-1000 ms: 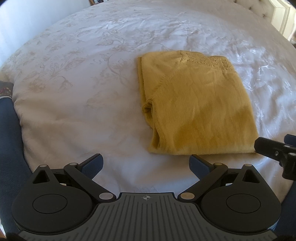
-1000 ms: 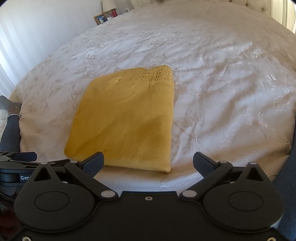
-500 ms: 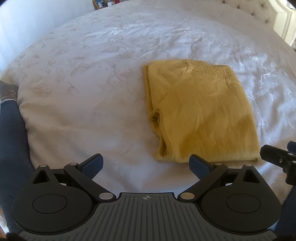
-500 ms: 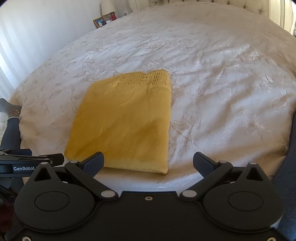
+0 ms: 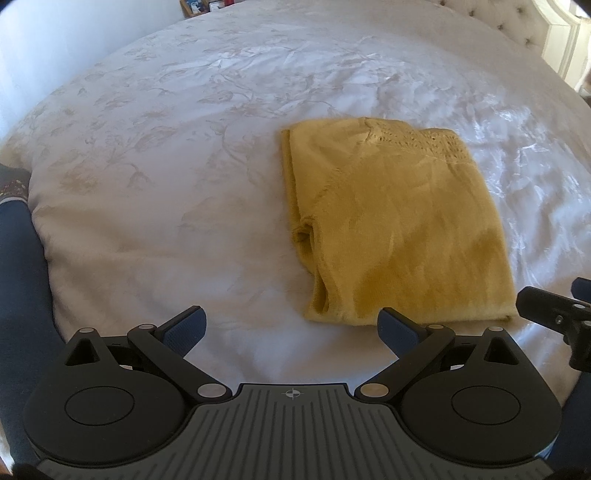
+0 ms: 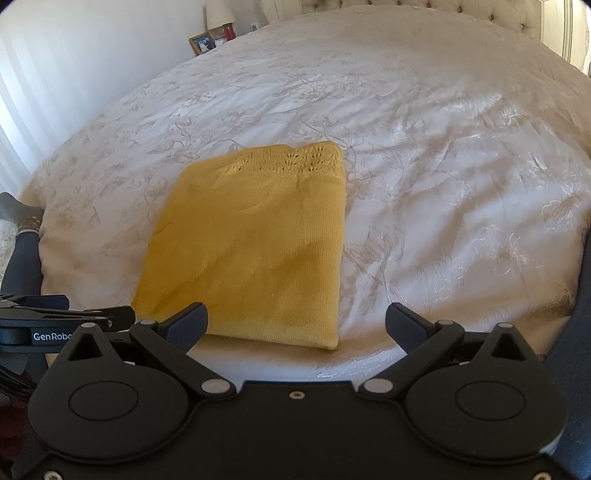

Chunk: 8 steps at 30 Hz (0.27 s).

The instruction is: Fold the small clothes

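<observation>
A yellow knitted garment (image 5: 399, 225) lies folded into a neat rectangle on the white bedspread (image 5: 166, 155), its lacy edge at the far end. It also shows in the right wrist view (image 6: 255, 243). My left gripper (image 5: 291, 328) is open and empty, just in front of the garment's near left corner and apart from it. My right gripper (image 6: 295, 325) is open and empty, just in front of the garment's near right corner. The right gripper's finger shows at the right edge of the left wrist view (image 5: 546, 310).
The bedspread (image 6: 443, 166) stretches far ahead and to both sides. A tufted headboard (image 6: 424, 7) is at the back right. A photo frame (image 6: 202, 42) and a red jar (image 6: 229, 31) stand on a nightstand at the back left. The person's dark-clothed leg (image 5: 22, 280) is at the bed's left edge.
Both grippers have drawn back and up from the folded garment, which now sits farther off in both views. Both stay open; the garment has not moved.
</observation>
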Tool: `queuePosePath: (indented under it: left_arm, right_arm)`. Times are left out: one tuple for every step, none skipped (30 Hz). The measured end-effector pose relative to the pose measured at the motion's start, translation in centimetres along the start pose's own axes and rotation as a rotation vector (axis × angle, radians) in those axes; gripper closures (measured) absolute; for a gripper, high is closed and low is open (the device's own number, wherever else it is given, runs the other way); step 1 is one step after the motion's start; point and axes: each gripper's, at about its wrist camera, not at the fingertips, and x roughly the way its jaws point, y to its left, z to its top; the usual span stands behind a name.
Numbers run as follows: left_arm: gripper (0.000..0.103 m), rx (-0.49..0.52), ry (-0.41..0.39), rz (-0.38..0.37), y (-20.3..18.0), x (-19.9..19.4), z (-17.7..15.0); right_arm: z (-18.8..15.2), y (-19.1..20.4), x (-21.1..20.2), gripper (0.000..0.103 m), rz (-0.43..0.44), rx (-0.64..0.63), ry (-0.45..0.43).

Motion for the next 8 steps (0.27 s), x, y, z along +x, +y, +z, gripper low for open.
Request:
queuePosePath:
  left_arm:
    - [0.002,0.000,0.000,-0.001,0.03,0.00,-0.04]
    - [0.002,-0.001,0.001,-0.001,0.05,-0.01,-0.08]
    - [0.002,-0.001,0.000,-0.001,0.03,-0.02,-0.08]
    - [0.002,-0.001,0.000,-0.001,0.03,-0.02,-0.08]
    - [0.002,-0.001,-0.001,-0.002,0.03,-0.03,-0.08]
    - [0.002,-0.001,0.000,-0.003,0.01,-0.02,-0.06]
    - [0.002,-0.001,0.000,-0.005,-0.02,-0.04,-0.08]
    - [0.002,-0.002,-0.001,-0.007,-0.03,-0.05,-0.08]
  right_arm:
    - [0.00,-0.04,0.00,0.001,0.001,0.000,0.001]
    - [-0.04,-0.01,-0.02,0.001,0.001,0.001,0.000]
    - [-0.02,-0.02,-0.05,0.001,0.002,0.001,0.001]
    - [-0.02,0.00,-0.05,0.001,0.002,0.001,0.001]
    - [-0.02,0.01,-0.06,0.001,0.001,0.001,0.001]
    - [-0.02,0.01,-0.06,0.001,0.001,0.001,0.001]
    - [-0.01,0.02,-0.08,0.001,0.002,0.000,0.001]
    - [-0.01,0.07,-0.10,0.001,0.002,0.000,0.001]
